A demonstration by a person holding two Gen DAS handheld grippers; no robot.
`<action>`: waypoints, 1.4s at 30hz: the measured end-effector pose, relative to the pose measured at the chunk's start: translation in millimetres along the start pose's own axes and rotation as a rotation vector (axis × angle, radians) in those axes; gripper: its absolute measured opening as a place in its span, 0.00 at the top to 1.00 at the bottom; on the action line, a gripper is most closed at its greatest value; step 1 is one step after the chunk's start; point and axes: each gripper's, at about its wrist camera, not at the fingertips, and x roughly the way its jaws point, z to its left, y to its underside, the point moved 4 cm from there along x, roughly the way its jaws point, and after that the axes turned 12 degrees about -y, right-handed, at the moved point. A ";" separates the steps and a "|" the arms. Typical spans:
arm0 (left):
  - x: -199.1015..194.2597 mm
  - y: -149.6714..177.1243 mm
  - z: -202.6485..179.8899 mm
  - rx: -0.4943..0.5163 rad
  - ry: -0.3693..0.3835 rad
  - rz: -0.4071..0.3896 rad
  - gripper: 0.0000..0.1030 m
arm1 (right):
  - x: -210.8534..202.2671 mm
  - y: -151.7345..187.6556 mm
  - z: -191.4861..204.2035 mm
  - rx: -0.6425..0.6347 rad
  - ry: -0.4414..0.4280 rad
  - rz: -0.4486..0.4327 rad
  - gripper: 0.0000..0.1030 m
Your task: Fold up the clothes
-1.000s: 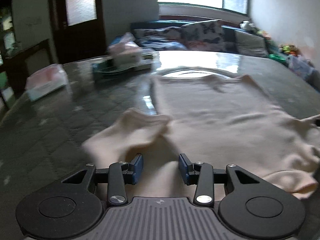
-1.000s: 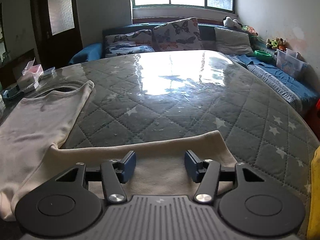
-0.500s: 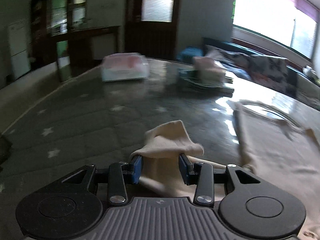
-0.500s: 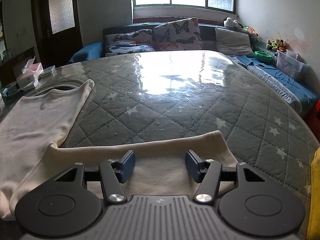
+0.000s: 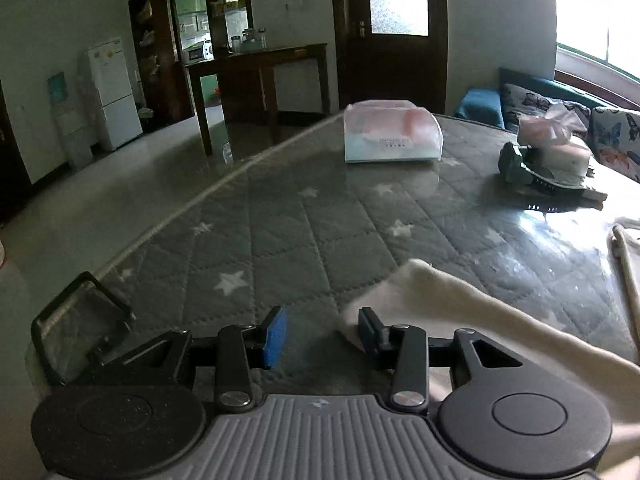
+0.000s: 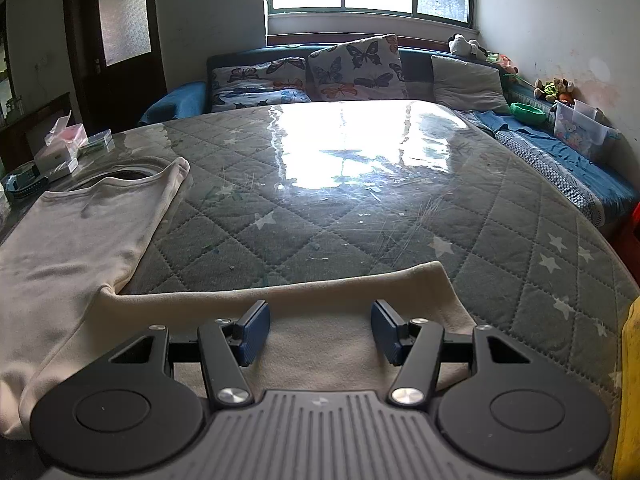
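A cream long-sleeved top (image 6: 80,232) lies flat on the quilted grey table (image 6: 320,208), neckline toward the far side. One sleeve (image 6: 320,292) stretches across to the right, and my right gripper (image 6: 320,328) hovers open just over it, pads apart with nothing pinched. In the left wrist view the other sleeve (image 5: 460,312) reaches out from the right. Its cuff end rests against the right finger (image 5: 366,334). My left gripper (image 5: 320,336) is open, with bare table showing between its blue pads.
A plastic-wrapped tissue pack (image 5: 392,136) and a tissue box on a dark tray (image 5: 560,160) stand at the table's far side. A black-framed object (image 5: 76,328) sits at the near left edge. A sofa with butterfly cushions (image 6: 352,68) lies beyond, and something yellow (image 6: 628,380) is at the right.
The left gripper swung left, away from the top's body. The bunched sleeve that sat between its pads now lies stretched out with its end by the right finger. The right gripper stayed put.
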 end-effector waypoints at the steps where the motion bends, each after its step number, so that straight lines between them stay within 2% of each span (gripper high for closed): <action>1: -4.6 -0.7 -0.8 0.007 0.018 -0.005 0.59 | 0.0 0.0 0.1 0.001 0.000 0.000 0.43; 7: -32.8 9.4 -42.3 0.137 0.173 -0.043 0.59 | 1.7 -0.1 2.6 -0.001 0.006 0.002 0.39; 11: -29.7 16.1 -69.9 0.240 0.188 -0.064 0.58 | 1.9 -0.4 2.6 0.002 0.007 0.004 0.39; 16: -15.7 4.4 -84.9 0.299 0.166 -0.106 0.58 | 1.8 -0.9 2.6 0.002 0.008 0.006 0.39; 21: 0.1 -2.9 -101.4 0.393 0.113 -0.198 0.57 | 2.0 -0.9 2.6 0.001 0.010 0.007 0.38; 24: 5.7 -8.1 -100.3 0.376 0.117 -0.187 0.56 | 2.1 -0.8 2.7 0.000 0.010 0.007 0.38; 26: 7.6 -10.6 -94.9 0.356 0.117 -0.171 0.48 | 2.1 -0.8 2.7 -0.001 0.011 0.008 0.38; 37: -20.1 -5.5 -48.4 0.151 0.139 -0.048 0.46 | -6.6 -5.0 6.8 -0.018 -0.009 0.004 0.38; 42: -22.2 7.4 -32.5 0.098 0.108 0.005 0.44 | -19.8 -7.2 24.8 -0.047 -0.062 -0.020 0.38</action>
